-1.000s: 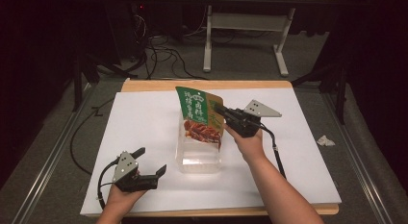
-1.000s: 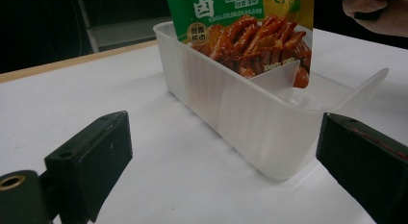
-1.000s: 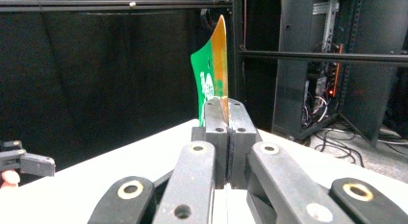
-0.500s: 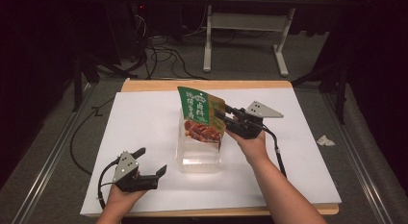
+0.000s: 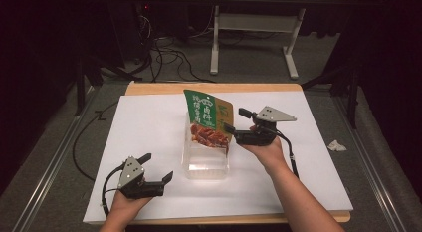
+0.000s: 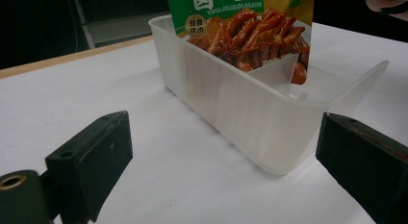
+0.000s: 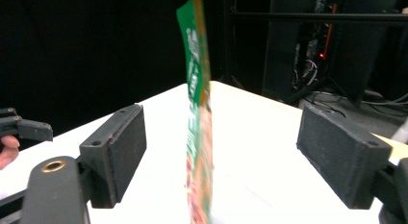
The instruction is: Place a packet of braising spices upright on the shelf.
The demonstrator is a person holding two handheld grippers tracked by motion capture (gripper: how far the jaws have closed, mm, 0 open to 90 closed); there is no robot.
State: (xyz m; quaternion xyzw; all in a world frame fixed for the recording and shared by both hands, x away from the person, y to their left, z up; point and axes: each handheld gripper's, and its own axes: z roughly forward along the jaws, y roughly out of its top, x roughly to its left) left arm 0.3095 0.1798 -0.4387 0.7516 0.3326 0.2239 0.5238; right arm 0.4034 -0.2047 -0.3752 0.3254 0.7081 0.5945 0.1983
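We see the snack packet (image 5: 209,120) standing upright in the far end of the clear tub (image 5: 206,160) at the middle of the table (image 5: 149,117); a second ago our right tongs (image 5: 234,120) pinched its edge, and their jaws have just been opening, so they now stand released with the packet loose between them; the packet leans slightly less; our left tongs (image 5: 157,167) stay spread wide and idle, near the tub's front corner.

Dark room, grey carpet floor (image 5: 348,62), white-legged desk (image 5: 249,28), tangled cables (image 5: 164,53) behind.
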